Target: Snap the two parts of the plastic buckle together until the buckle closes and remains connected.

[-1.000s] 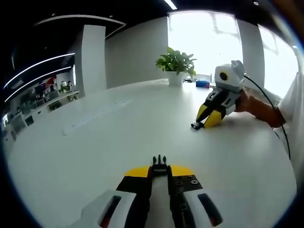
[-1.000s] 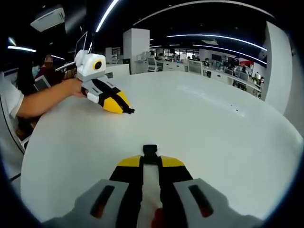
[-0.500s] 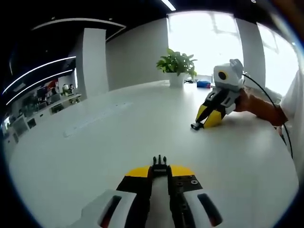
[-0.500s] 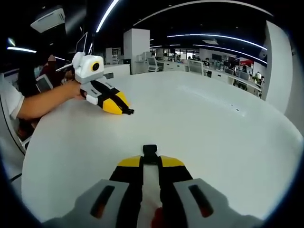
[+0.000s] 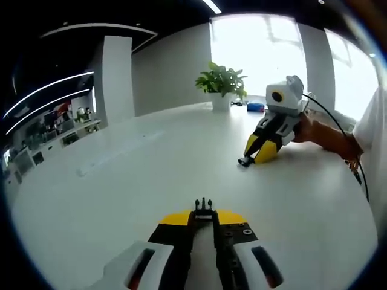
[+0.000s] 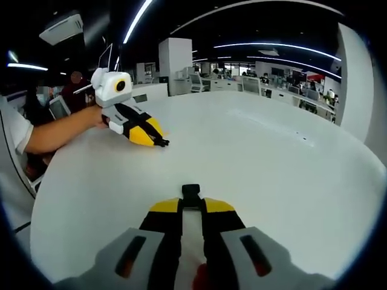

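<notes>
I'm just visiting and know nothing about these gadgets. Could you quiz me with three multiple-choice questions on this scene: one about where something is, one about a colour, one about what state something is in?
1. Where does the potted plant stand?
A. At the far edge of the white table, before the bright window
B. Between the two grippers
C. On the floor

2. What colour are the tips of the jaws on both grippers?
A. Red
B. Yellow
C. Green

3. What state is the buckle in?
A. Snapped together
B. Two parts apart, one black piece held in each gripper
C. Both parts loose on the table

Answers:
1. A: the left gripper view shows it at the table's far side, against the window.
2. B: the left gripper and the right gripper both show yellow pads.
3. B: the pronged buckle part and the socket buckle part sit in separate shut jaws, well apart.
</notes>
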Motion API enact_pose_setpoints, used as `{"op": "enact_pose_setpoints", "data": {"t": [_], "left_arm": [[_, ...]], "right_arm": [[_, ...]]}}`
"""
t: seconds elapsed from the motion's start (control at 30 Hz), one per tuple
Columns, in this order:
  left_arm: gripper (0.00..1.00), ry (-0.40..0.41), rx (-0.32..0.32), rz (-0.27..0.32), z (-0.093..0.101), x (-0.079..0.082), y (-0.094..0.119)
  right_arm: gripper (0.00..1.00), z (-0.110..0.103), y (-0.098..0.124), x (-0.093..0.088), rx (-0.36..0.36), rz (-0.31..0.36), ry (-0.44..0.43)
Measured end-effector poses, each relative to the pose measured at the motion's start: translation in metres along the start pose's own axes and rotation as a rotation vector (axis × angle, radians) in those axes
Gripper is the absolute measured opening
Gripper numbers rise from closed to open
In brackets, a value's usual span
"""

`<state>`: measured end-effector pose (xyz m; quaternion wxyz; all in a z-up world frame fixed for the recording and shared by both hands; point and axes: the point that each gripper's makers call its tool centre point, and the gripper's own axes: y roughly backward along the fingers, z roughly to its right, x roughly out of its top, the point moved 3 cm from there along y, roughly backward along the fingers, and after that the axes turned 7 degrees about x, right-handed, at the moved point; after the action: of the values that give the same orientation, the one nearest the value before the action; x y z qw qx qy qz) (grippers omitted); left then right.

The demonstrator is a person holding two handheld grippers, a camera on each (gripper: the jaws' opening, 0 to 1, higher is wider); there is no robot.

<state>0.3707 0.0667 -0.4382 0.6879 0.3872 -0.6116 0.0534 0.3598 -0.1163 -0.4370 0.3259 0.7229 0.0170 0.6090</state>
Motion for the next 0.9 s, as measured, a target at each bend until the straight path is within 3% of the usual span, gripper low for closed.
{"op": "enact_pose_setpoints", "data": {"t": [0.9], "left_arm": [[0.12,-0.023,-0.06,0.018,0.026,-0.006,0.02]], "right_arm": [[0.13,-0.026,0.0,-0.001,0.062,-0.015,0.022]]}}
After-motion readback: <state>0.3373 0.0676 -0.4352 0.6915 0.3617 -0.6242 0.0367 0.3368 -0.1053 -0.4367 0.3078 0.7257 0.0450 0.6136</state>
